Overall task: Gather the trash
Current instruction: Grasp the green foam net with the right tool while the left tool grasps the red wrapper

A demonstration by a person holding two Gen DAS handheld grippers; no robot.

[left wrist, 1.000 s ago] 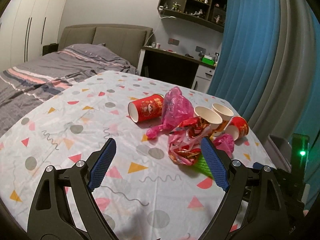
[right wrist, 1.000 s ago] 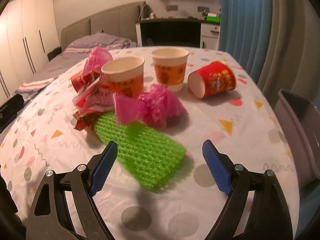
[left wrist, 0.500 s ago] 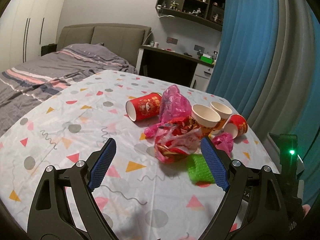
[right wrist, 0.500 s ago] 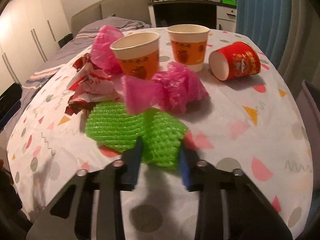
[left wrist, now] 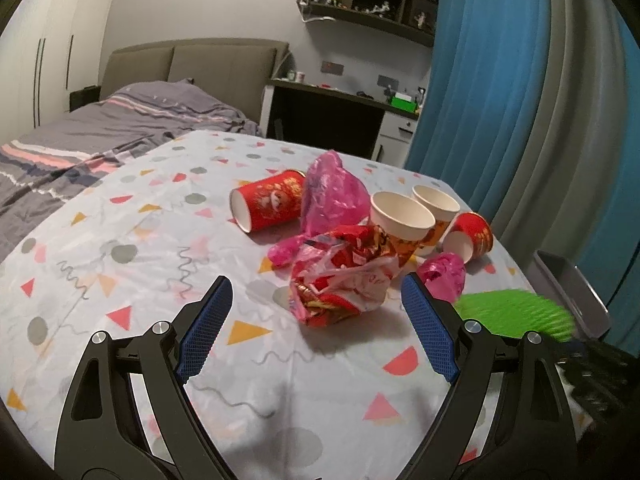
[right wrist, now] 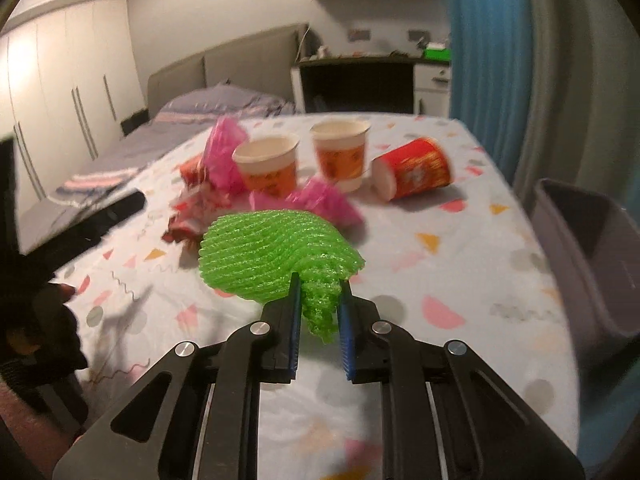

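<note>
My right gripper is still closing, its pads pressing on the green foam net, which hangs lifted off the table. The same net shows blurred at the right of the left wrist view. My left gripper stands open above the patterned tablecloth, nothing between its fingers, just short of a crumpled red wrapper. Beyond it lie pink plastic bags, two upright paper cups and two toppled red cups.
A grey bin stands at the table's right edge, beside the blue curtain. A bed lies to the left and a dark desk behind the table. A dark-gloved hand shows at the left of the right wrist view.
My right gripper went from wide open around the green net to shut on it, then lifted it off the table and drew back toward the right. The left gripper barely moved.
</note>
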